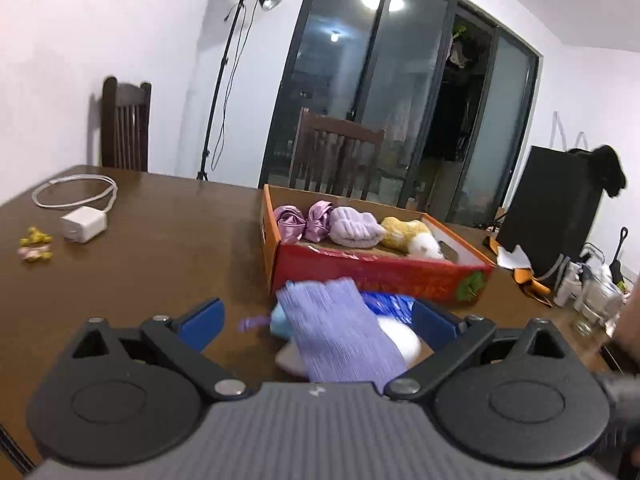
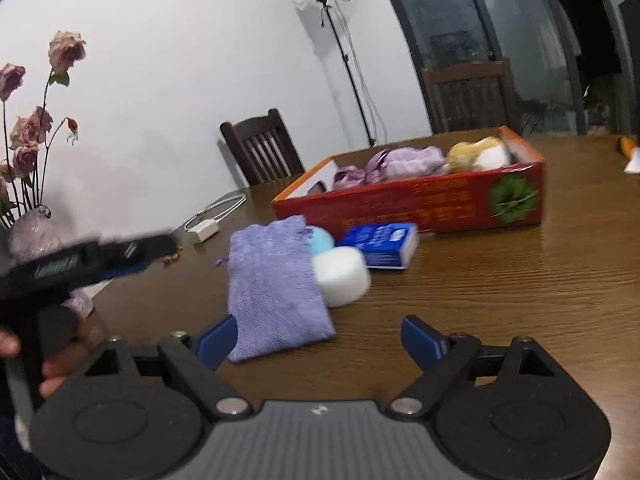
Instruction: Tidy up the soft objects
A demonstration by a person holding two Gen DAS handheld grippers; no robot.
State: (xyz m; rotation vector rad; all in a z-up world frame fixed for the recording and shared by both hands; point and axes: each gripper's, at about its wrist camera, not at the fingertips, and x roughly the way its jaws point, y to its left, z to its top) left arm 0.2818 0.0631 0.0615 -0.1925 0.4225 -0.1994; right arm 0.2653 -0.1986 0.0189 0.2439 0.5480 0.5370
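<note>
Nearest the left wrist camera, the left gripper (image 1: 318,320) stands with its blue fingers (image 1: 202,318) wide apart, pressing on nothing. Between them, resting on the brown table (image 1: 160,248), lies a purple pouch (image 1: 340,332), blurred in this view. It covers part of a white foam block (image 1: 404,340) and a light blue ball (image 1: 280,320), and a blue packet (image 1: 386,306) shows just behind it. Beyond this pile sits a red box (image 1: 380,272) with an orange rim. Inside it, in a row, are two shiny purple fabric bundles (image 1: 306,220), a lilac knitted piece (image 1: 356,228) and a yellow and white plush toy (image 1: 412,236). Far to the left on the table lie a white charger (image 1: 84,224) with its coiled cable and some small gold-wrapped sweets (image 1: 35,244). Two dark wooden chairs and a light on a stand are behind the table.

From the right wrist camera, the right gripper (image 2: 320,336) also has its jaws spread, with bare table between them. Its left finger (image 2: 218,338) is just beside the near corner of the purple pouch (image 2: 276,288); whether it touches is unclear. The white foam block (image 2: 344,276) touches the pouch's right edge, the light blue ball (image 2: 322,238) peeks out behind, and the blue packet (image 2: 384,244) lies close to the red box (image 2: 420,204). At the left edge the left gripper (image 2: 92,260) appears blurred, held in a hand (image 2: 44,372), with a vase of faded pink roses (image 2: 32,128) behind it.
</note>
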